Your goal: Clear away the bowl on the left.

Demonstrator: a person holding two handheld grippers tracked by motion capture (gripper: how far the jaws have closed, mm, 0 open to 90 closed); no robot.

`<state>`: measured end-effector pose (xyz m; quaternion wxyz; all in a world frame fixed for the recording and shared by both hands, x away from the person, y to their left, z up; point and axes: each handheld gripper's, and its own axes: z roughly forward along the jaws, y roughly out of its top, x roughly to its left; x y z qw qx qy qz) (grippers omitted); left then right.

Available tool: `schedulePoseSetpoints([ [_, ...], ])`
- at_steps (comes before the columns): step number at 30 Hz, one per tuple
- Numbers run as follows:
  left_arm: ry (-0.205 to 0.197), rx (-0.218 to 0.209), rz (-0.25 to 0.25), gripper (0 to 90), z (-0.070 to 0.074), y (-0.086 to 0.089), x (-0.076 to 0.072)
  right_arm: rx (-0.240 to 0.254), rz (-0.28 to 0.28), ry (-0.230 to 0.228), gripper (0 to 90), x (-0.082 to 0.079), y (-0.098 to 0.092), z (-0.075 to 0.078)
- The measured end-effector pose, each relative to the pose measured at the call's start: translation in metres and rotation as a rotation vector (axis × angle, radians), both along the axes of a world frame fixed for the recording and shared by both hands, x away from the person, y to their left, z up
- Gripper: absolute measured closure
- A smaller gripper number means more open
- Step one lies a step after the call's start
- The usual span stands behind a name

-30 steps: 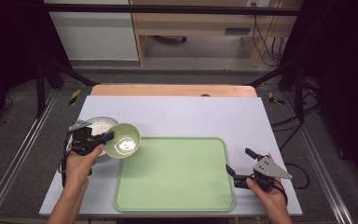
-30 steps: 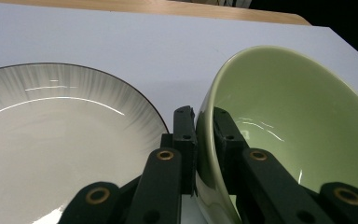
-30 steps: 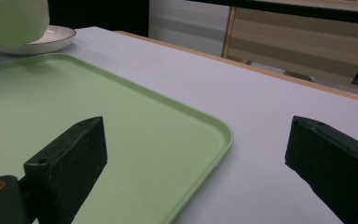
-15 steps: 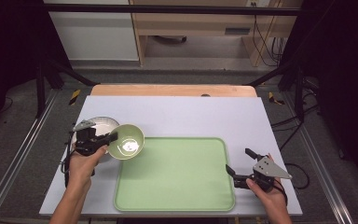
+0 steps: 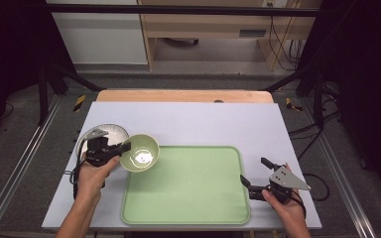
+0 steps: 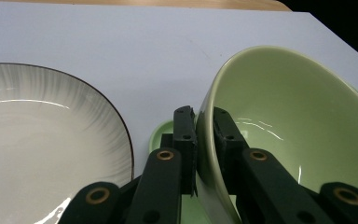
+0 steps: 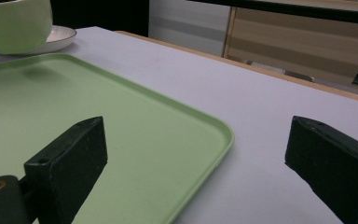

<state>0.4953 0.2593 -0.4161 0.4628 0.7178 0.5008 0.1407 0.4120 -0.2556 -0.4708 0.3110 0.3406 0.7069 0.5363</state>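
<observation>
A pale green bowl (image 5: pixel 140 152) hangs just above the table at the left, over the near left corner of the green tray (image 5: pixel 188 186). My left gripper (image 5: pixel 125 147) is shut on its rim, one jaw inside and one outside; in the left gripper view the green bowl (image 6: pixel 284 135) rim sits pinched between the fingers (image 6: pixel 185 140). A white plate (image 5: pixel 101 136) with a dark rim lies on the table behind that hand. My right gripper (image 5: pixel 254 171) stands open over the tray's right edge with nothing between its fingers (image 7: pixel 70 158).
The green tray (image 7: pixel 98 140) lies on a lilac-grey table mat (image 5: pixel 203 121) with a wooden table edge (image 5: pixel 183 95) behind. The white plate (image 6: pixel 42 140) lies left of the held bowl. Dark frame posts stand at both sides of the table.
The left hand has carried the bowl a little to the right, off the plate and toward the tray's corner. The right hand has kept still.
</observation>
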Motion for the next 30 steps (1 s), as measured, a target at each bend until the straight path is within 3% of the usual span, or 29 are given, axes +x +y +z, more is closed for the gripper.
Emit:
schedulePoseSetpoints([
  [14,0.009,0.016,-0.050,82.0,-0.002,-0.016,-0.002,-0.001,0.001,-0.001,5.7,0.000,0.000,0.000],
  [30,0.026,0.039,-0.128,82.0,-0.009,-0.046,-0.006,-0.001,0.001,-0.002,5.8,0.000,0.000,0.001],
])
